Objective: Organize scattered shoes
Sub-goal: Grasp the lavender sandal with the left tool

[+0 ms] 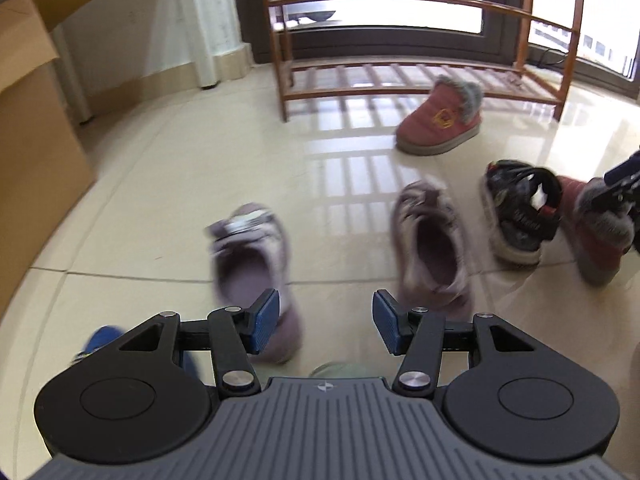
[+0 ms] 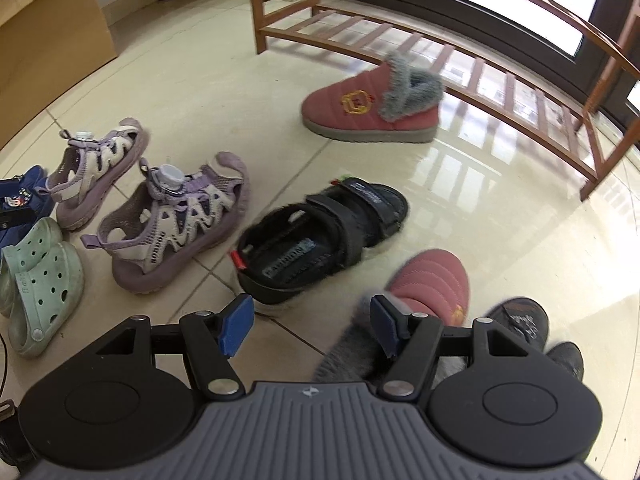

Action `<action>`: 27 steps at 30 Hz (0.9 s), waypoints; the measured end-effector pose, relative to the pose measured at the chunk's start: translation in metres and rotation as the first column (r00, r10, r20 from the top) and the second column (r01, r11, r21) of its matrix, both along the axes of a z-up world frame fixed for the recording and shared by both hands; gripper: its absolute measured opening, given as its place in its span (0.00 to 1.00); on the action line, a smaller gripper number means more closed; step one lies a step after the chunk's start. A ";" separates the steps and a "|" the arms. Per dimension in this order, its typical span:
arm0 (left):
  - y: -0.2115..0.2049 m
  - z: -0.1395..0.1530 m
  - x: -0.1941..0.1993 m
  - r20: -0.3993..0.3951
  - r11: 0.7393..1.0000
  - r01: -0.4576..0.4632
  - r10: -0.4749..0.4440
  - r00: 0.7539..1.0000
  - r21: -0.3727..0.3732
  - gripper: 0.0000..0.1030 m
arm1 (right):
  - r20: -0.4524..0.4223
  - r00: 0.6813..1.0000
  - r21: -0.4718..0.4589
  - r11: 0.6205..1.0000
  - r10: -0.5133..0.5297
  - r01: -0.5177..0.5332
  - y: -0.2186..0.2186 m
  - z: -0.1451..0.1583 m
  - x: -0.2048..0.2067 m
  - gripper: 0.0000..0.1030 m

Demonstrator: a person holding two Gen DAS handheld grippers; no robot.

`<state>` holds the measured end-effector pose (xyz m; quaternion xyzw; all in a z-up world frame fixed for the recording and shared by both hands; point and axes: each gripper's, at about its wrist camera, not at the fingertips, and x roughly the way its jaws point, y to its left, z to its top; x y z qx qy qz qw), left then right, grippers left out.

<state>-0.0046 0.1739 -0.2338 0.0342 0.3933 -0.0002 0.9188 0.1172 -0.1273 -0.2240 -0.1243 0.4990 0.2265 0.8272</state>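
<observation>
A: Right wrist view puts the near pink boot point(image 2: 432, 280) just under the right gripper point(image 2: 310, 326), on the floor point(image 2: 500, 208). Its fingers stand wide with nothing between the pads; the right pad sits beside the grey fur cuff.

B: How would that boot handle?

A: Probably light and soft, with a quilted upper and a squashy cuff. I'd pinch the cuff edge or heel wall; the sole looks stiffer.

B: And the left gripper point(image 1: 326, 322)?

A: About half open and empty, over two purple sandals point(image 1: 256, 264), which are blurred in its own view.

B: Count them.

A: Two pink boots, the far one point(image 2: 368, 106) just in front of the rack point(image 2: 516, 92). Two purple sandals point(image 2: 176, 220), webbed, with a stiff sole, best taken by the heel strap. One black sandal point(image 2: 320, 236), tipped on its side. Mint clogs point(image 2: 44, 284), probably two, though the second is cut off. One blue shoe point(image 2: 20, 196) at the edge. Something dark point(image 2: 524, 324) lies at lower right; I cannot tell what.

B: Anything on the rack?

A: None that I can see.
</observation>
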 end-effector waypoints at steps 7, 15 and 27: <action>-0.031 -0.021 0.045 -0.036 0.999 0.034 -0.035 0.999 -0.017 0.54 | -0.007 0.997 0.003 0.997 -0.075 0.075 -0.029 -0.003 0.003 0.69; -0.050 -0.043 0.076 -0.085 0.998 0.058 -0.058 0.995 -0.001 0.53 | -0.013 0.993 0.003 0.993 -0.120 0.120 -0.054 -0.008 0.004 0.69; -0.054 -0.057 0.091 -0.110 0.999 -0.037 0.040 0.993 0.036 0.04 | -0.054 0.977 -0.008 0.978 -0.207 0.207 -0.084 -0.013 -0.012 0.69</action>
